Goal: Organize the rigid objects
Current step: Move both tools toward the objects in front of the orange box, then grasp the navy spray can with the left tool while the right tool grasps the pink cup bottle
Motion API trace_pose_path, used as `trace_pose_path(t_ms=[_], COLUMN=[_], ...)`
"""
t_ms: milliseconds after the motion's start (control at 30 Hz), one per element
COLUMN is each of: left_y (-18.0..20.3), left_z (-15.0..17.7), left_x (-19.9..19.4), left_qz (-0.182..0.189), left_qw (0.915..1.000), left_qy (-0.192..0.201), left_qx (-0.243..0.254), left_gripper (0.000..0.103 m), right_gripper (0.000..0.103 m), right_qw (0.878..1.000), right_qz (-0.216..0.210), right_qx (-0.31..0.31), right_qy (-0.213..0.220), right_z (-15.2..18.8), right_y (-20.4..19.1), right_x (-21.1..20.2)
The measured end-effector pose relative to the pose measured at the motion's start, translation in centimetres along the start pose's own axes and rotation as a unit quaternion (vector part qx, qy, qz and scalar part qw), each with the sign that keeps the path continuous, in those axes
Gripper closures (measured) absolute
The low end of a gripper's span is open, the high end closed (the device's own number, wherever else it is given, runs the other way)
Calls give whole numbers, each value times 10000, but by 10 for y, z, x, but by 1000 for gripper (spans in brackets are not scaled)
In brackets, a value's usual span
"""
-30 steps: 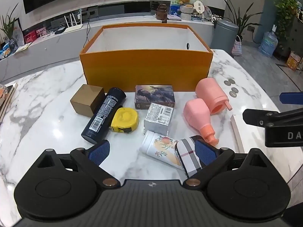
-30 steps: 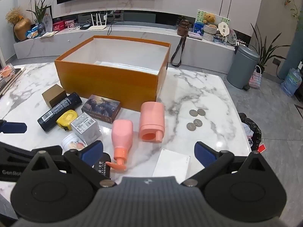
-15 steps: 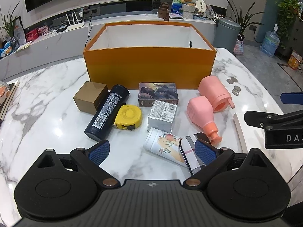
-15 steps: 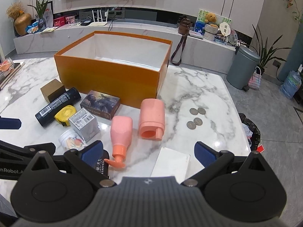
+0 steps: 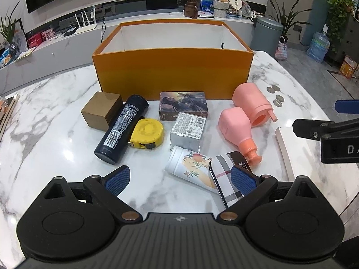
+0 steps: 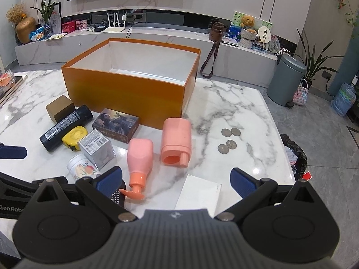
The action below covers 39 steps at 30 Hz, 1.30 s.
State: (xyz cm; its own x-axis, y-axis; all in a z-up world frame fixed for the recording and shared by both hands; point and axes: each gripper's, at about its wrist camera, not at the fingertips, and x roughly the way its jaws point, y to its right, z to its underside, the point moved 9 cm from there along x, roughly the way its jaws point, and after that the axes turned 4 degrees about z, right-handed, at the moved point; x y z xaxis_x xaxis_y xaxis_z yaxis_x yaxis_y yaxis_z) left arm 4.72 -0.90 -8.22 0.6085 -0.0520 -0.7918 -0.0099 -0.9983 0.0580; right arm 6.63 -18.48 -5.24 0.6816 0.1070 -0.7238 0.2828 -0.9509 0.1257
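While both claws hang spread wide over the near edge of the marble desk (image 5: 44,116), gripping nothing, the rigid things lie scattered in front of the open orange box (image 5: 172,71). The left claw (image 5: 180,178) sits low above a white floral canister (image 5: 190,168) and a plaid case (image 5: 226,179), its right pad overlapping the case in view. The canister lies on its side, long axis running from far-left to near-right. A dark cylindrical bottle (image 5: 122,130) also lies flat, its long axis running from the box toward the near left, barcode end nearest the camera, with a yellow tape measure (image 5: 147,133) touching its right side and a brown cube box (image 5: 102,109) just to its left. A picture-printed box (image 5: 182,107) and a silver labelled box (image 5: 188,130) sit in the middle. Two pink bottles lie down: the slimmer pink bottle (image 6: 140,157) points its cap at the right claw (image 6: 176,178), the wider pink bottle (image 6: 177,141) aims its open mouth the same way. A white flat card (image 6: 198,195) rests between the right claw's fingers, and coins (image 6: 228,139) lie to the right.
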Motion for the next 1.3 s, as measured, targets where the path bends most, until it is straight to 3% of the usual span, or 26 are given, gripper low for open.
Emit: trace_pose_path(t_ms=[533,767,967,1200,1300], left_y=[36,29,-18,-76,-88], left_z=[30,26,6,-2,-4], left_x=[21,28,26,41,49], left_qz=[738,628,309,-435,-294], left_qw=[9960,9962,9944,9941,9917], left_qy=[-290,-266,-65,-185,-168], left_qx=[-409,-544,-1005,-973,-1243], left_gripper=[0,0,0,0,0], right_gripper=[3,3,3,3,3], right_qw=[9997,9993,9993,9993,9992], right_qz=[213,297,282,175,32], right_qx=[66,167,79,96,171], right_qy=[-38,-135,-242,-320,-368], right_z=[5,14,23,23,20], right_y=[36,53,54,54,51], right_x=[5,12,22,45,59])
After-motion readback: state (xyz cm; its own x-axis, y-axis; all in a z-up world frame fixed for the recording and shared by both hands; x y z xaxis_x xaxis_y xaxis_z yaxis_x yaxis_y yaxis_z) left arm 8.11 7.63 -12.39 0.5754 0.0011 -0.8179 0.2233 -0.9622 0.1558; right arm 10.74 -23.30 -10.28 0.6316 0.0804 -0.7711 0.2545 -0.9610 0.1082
